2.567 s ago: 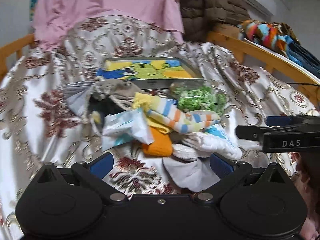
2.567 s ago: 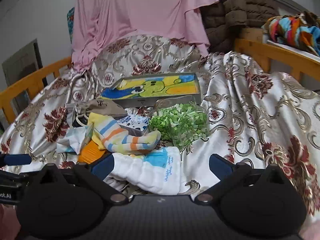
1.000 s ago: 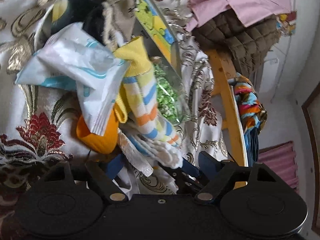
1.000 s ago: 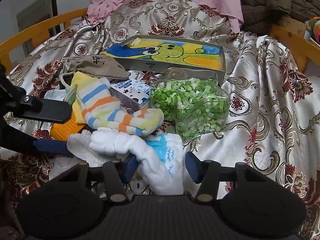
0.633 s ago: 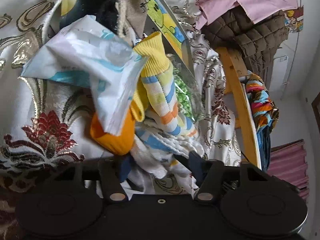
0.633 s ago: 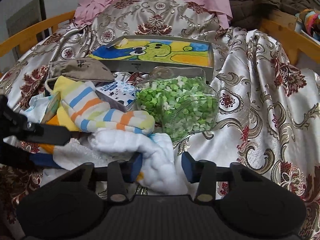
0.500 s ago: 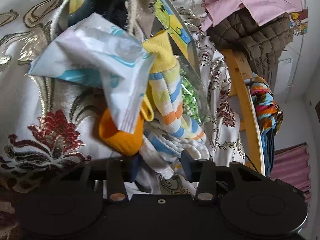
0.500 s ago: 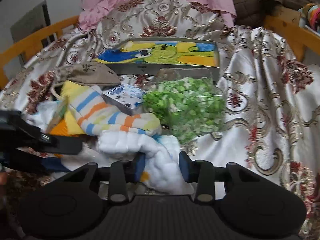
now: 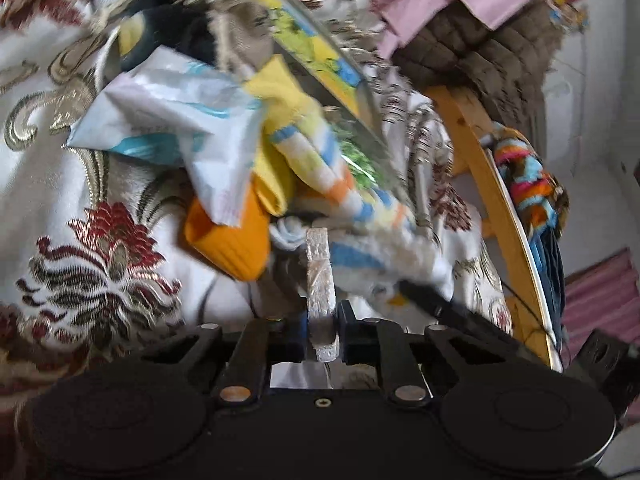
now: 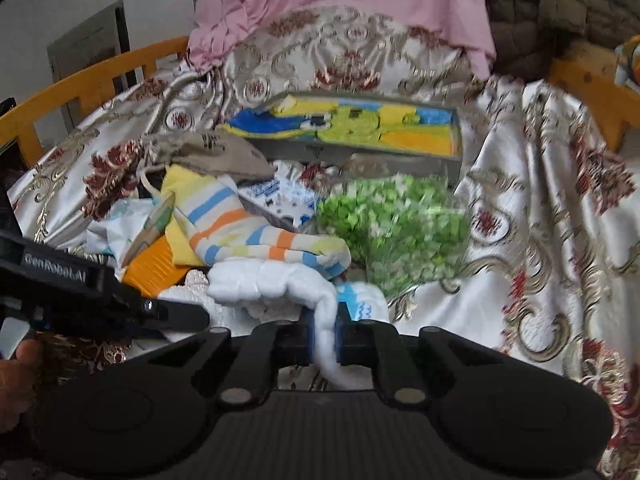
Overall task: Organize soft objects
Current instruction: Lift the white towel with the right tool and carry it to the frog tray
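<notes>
Both claws are biting cloth: the right claw (image 10: pixel 323 334) has just been closing and now pinches a bunched fold of the fluffy white towel with the blue patch (image 10: pixel 276 282), while the left claw (image 9: pixel 322 334) has also been closing and clamps a thin, pale textured strip of fabric (image 9: pixel 319 276) standing edge-on between its pads; whether that strip belongs to the same towel I cannot tell. That towel lies at the near edge of the pile on the gold-and-red brocade cover (image 10: pixel 532 216) over the bed, tucked just under the striped yellow, blue and orange sock (image 10: pixel 248 236), with the orange ribbed knit piece (image 10: pixel 154 266) touching it on the left and the clear bag of green bits (image 10: pixel 396 224) just beside it on the right. Expect it to handle light, limp and stretchy, so it will sag and trail rather than lift as one piece, and it may drag the sock along. Taking it by a thick gathered fold, as the right claw does, looks safer than a thin hem, which could slip free of the pads.
</notes>
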`<state>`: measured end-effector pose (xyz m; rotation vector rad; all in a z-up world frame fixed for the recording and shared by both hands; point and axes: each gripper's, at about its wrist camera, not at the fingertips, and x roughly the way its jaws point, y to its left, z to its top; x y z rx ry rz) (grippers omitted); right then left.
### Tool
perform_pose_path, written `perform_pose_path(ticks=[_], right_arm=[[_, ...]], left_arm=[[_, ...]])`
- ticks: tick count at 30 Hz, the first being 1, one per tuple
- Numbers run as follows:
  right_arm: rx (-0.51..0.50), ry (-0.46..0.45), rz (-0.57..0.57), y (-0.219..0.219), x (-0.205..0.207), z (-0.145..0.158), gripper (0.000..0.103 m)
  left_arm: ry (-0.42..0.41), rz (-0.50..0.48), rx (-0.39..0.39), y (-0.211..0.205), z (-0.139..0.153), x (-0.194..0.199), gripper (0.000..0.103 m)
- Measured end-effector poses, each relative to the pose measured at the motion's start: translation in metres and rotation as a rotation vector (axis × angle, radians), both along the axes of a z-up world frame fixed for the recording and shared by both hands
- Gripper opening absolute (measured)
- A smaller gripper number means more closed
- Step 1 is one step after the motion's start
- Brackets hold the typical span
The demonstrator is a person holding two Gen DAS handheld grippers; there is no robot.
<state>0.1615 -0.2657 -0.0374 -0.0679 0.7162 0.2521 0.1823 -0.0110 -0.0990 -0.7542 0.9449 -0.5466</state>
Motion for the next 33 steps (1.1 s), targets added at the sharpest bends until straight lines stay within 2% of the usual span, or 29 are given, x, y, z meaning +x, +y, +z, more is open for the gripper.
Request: perform_pose_path(ticks=[6,13,16,20,25,29,33], right_arm=[[0.069,-0.123,-0.072,-0.017,-0.024,0.024,0.009],[0.158,-0.279,-0.115,-0.036,-0.045,0.044,0.009],[0.191,-0.339,-0.120,-0.042,-0.051,0.050,0.009],[0.210,-0.347,-0.109,-0.047,-0.045,0.063,0.009],[0.194,-0.354,-0.063,-0.046,-0.010,0.093,0.009],[0.164,-0.349,-0.039,-0.037,0.040,0.108,0.009],[0.132,-0.330,-0.037,-0.019,0.104,0.099,0.009]], left_arm=[[-0.126,-0.020,0.065,-0.001,0.024,-0.028,0.014],[-0.254,-0.012,0.078,0.006,0.055,-0.047,0.014],[-0.277,0.008,0.081,0.013,0.070,-0.042,0.014],[-0.296,0.038,0.036,0.025,0.095,-0.018,0.015],[-0.329,0.067,0.034,0.035,0.120,0.039,0.015],[-0.376,0.112,0.102,0.033,0.124,0.102,0.015],[-0.405,0.133,0.173,0.025,0.113,0.163,0.015]])
